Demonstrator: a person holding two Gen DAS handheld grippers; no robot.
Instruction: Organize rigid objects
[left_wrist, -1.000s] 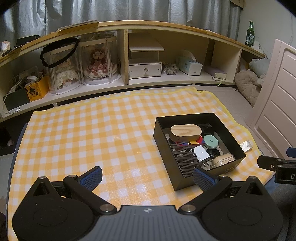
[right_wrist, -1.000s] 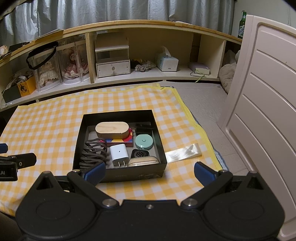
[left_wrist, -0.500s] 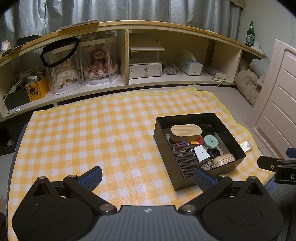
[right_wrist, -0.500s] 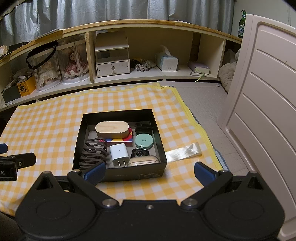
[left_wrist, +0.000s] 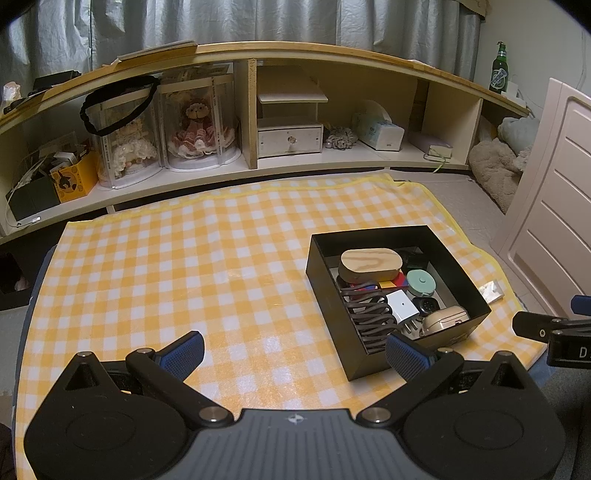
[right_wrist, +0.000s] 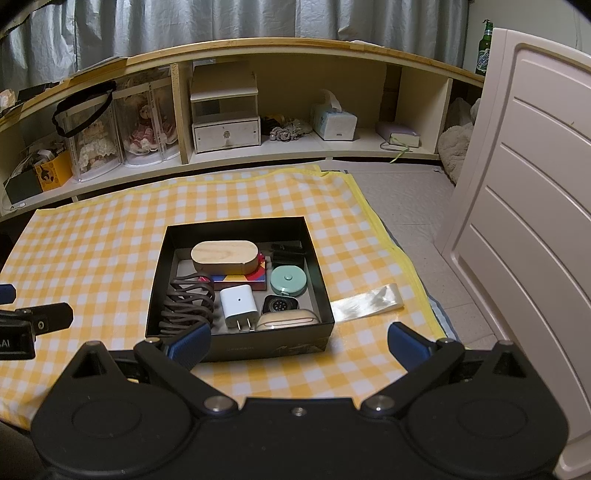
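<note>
A black open box (right_wrist: 236, 343) (left_wrist: 325, 306) rests on the yellow checked cloth (left_wrist: 184, 266). Inside lie a wooden oval case (right_wrist: 225, 255), a coloured block puzzle (right_wrist: 240, 282), a mint round tape measure (right_wrist: 288, 280), a white charger plug (right_wrist: 238, 305), a dark hair claw (right_wrist: 188, 306), a watch face (right_wrist: 279, 305) and a beige earbud case (right_wrist: 288, 318). My left gripper (left_wrist: 293, 354) hovers open over bare cloth, left of the box. My right gripper (right_wrist: 299, 343) hangs open just before the box's near wall. Neither holds anything.
A clear plastic strip (right_wrist: 365, 301) lies on the cloth right of the box. A low wooden shelf (left_wrist: 288, 155) with doll cases, a small drawer and a tissue box runs along the back. A white panel (right_wrist: 524, 221) stands at the right, a green bottle (left_wrist: 498, 68) above.
</note>
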